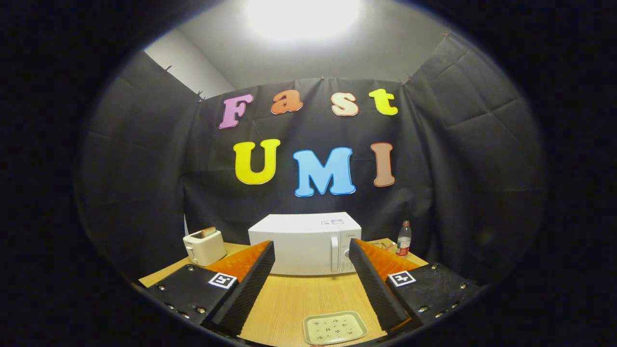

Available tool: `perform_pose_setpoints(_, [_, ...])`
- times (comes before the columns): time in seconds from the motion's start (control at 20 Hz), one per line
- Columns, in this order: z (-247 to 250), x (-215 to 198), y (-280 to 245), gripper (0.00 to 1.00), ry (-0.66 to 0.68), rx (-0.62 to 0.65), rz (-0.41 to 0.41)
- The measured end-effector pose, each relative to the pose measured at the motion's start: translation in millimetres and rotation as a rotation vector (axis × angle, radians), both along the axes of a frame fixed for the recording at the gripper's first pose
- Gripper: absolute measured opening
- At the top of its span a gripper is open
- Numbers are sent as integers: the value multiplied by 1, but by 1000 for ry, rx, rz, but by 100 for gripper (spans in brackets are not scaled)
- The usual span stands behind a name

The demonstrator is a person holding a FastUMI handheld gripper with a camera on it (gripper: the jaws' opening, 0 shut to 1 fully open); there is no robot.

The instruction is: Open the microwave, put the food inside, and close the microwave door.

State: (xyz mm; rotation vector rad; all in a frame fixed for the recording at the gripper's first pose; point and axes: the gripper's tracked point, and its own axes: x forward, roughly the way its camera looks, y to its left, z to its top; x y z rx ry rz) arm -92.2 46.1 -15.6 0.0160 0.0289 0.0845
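A white microwave [304, 243] stands at the back of the wooden table [299, 299], its door shut, with a vertical handle [334, 254] and control panel on its right side. A pale square plate [335, 327] with small dark specks lies on the table low between my fingers, close to me. My gripper [312, 250] is open, held back from the microwave with nothing between its fingers; the microwave sits beyond the fingertips.
A cream toaster [204, 246] with a slice of toast in it stands left of the microwave. A plastic bottle with a red label [404, 239] stands to the right. Black cloth walls enclose the table on three sides.
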Motion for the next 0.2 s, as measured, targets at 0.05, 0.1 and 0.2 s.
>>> perform_pose_setpoints(0.05, [2, 0, 1, 98, -5, -4, 6])
perform_pose_setpoints(0.1, [3, -1, 2, 99, -12, -6, 11])
perform_pose_setpoints(0.2, [6, 0, 5, 98, -21, -8, 16])
